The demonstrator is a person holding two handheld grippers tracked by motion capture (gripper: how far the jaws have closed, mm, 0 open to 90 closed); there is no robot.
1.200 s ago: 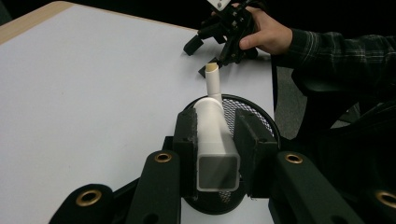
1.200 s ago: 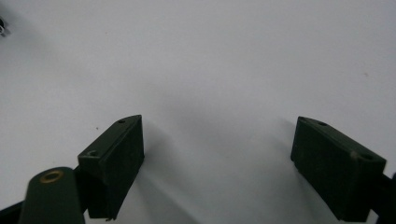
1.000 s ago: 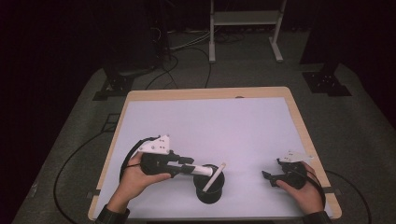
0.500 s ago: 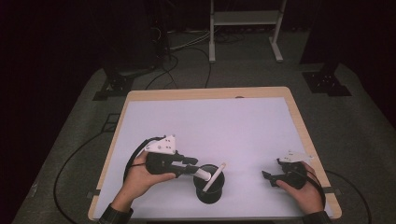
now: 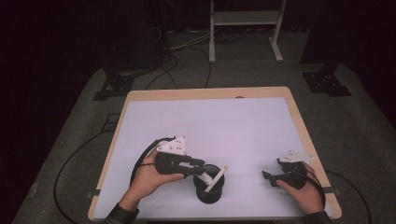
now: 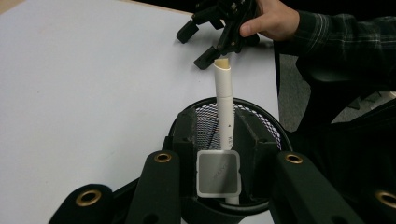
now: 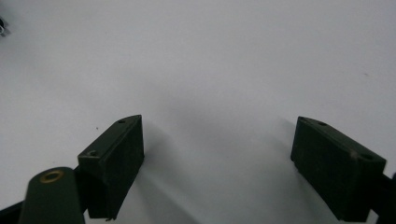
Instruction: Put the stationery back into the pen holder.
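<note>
Seen from above, two hands reach in from the near edge of a pale worktop [image 5: 233,121]. The left hand [image 5: 144,179] angles inward toward the middle, its tool lying nearly level and pointing right. The right hand [image 5: 306,191] rests near the right front corner, its tool pointing left, well apart from the other.

Just in front of the left hand stands a black mesh cup [image 5: 208,186], upright on the worktop. A white marker [image 5: 216,178] leans out of it, its top tilted up and to the right.

The left tool [image 5: 198,169] reaches over the cup's rim and its jaws are closed on the lower part of the marker, seen pinched between the pads in the left gripper view. The right tool [image 5: 270,177] has its jaws spread wide with nothing between them, low over bare worktop.

Beyond the worktop, cables trail across a dark floor [image 5: 70,116] toward a metal stand [image 5: 243,18].
</note>
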